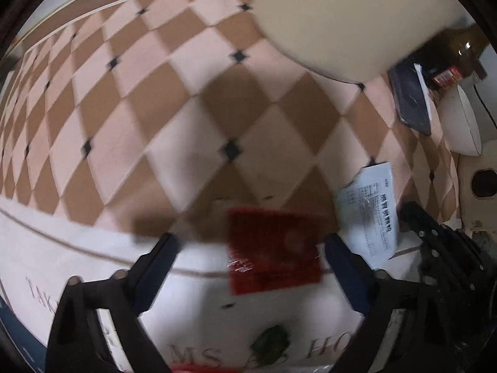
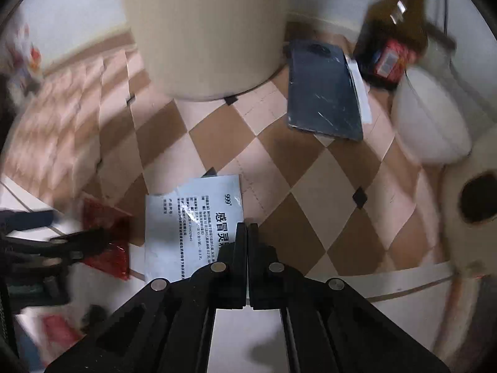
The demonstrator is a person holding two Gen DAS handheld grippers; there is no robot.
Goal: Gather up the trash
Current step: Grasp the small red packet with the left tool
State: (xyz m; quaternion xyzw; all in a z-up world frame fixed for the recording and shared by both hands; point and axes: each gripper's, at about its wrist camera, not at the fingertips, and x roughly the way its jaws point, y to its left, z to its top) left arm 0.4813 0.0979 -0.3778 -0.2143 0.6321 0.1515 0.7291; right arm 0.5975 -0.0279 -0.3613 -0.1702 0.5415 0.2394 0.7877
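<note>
A red wrapper [image 1: 273, 248] lies flat on the checkered cloth between my left gripper's [image 1: 251, 248] open fingers, beyond the tips. A silver-white medicine sachet [image 2: 192, 223] with black print lies beside it; it also shows in the left wrist view [image 1: 369, 214]. My right gripper [image 2: 247, 227] is shut, its tips over the sachet's right edge; whether it pinches the sachet I cannot tell. The red wrapper also shows in the right wrist view [image 2: 107, 239], next to the left gripper's blue fingers [image 2: 28, 219]. A small dark green scrap [image 1: 270, 342] lies near the left gripper's base.
A tall cream cylinder [image 2: 205, 31] stands at the back. A dark phone [image 2: 323, 90] lies right of it, by a brown bottle [image 2: 394, 40] with a red label and a white bowl [image 2: 431, 124]. A cream box with a round hole [image 2: 475, 199] is at far right.
</note>
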